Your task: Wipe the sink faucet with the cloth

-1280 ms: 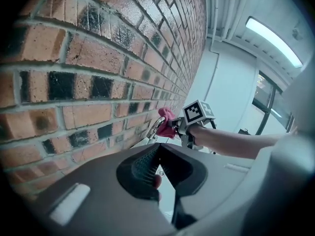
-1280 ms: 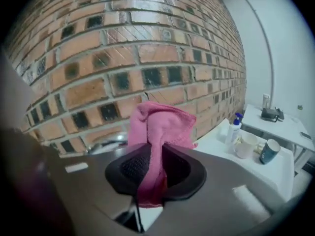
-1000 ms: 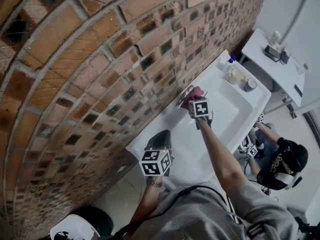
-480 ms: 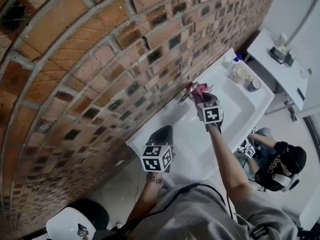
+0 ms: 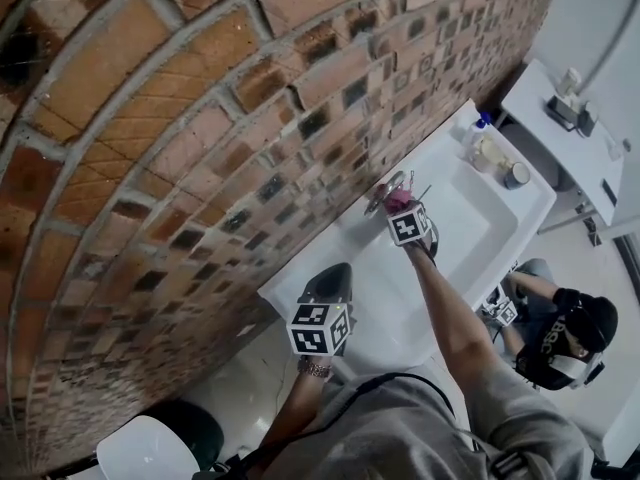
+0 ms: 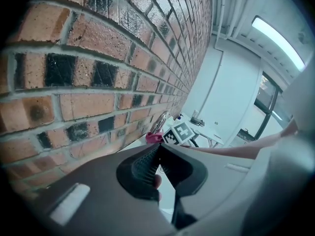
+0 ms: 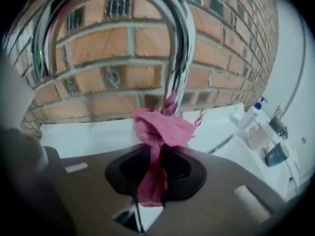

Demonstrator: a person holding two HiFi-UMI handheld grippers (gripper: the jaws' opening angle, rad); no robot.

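A curved chrome faucet [image 5: 386,188] [image 7: 180,48] rises at the brick wall behind the white sink [image 5: 470,230]. My right gripper [image 5: 401,208] [image 7: 156,149] is shut on a pink cloth [image 5: 398,200] [image 7: 160,128]. The cloth's bunched end presses against the lower part of the faucet's pipe. My left gripper [image 5: 331,274] [image 6: 157,147] hovers over the left end of the countertop, shut with nothing in it. In the left gripper view the faucet [image 6: 158,124] and the cloth [image 6: 153,137] show beyond its tips.
A soap bottle [image 5: 479,127] and two jars [image 5: 493,154] stand at the sink's far end. A white side table [image 5: 560,118] lies beyond. A person in a dark cap [image 5: 572,336] crouches right of the sink. The brick wall [image 5: 200,118] lies close on the left.
The right gripper has come down along the faucet with the cloth and rolled a little. The left gripper has stayed where it was.
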